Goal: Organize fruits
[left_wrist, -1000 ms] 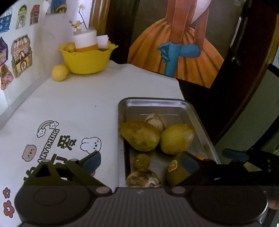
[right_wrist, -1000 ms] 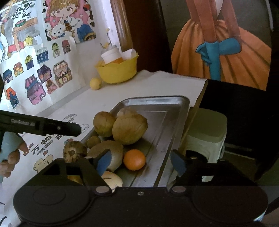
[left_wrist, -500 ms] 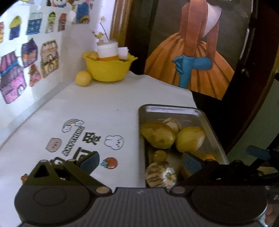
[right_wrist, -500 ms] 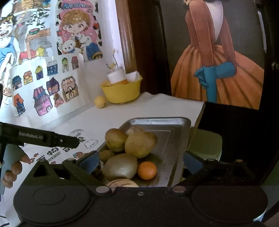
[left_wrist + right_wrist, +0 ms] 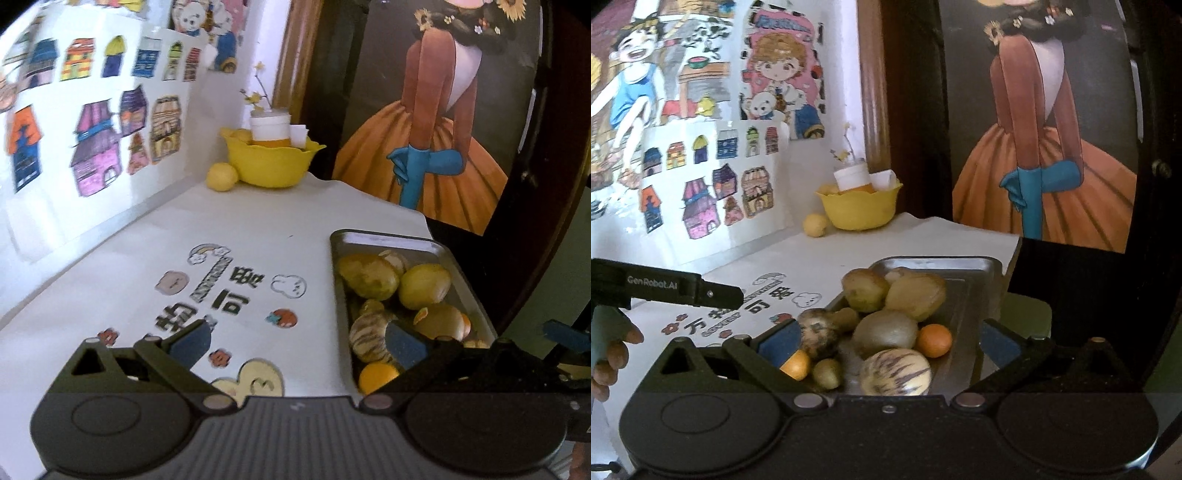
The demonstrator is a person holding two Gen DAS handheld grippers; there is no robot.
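Right wrist view, fruit tray (image 5: 975, 295) beyond spread, empty fingers (image 5: 779, 339).

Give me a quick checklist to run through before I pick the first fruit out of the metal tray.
1. Right gripper open and empty: ok.
2. Left gripper open and empty: ok.
3. Fruit lying loose in the metal tray: ok.
4. Striped fruit nearest the right gripper, nothing on top of it: ok.
5. Yellow bowl has room: cannot tell, a white cup stands in it.
6. Tablecloth beside the tray bare: ok.
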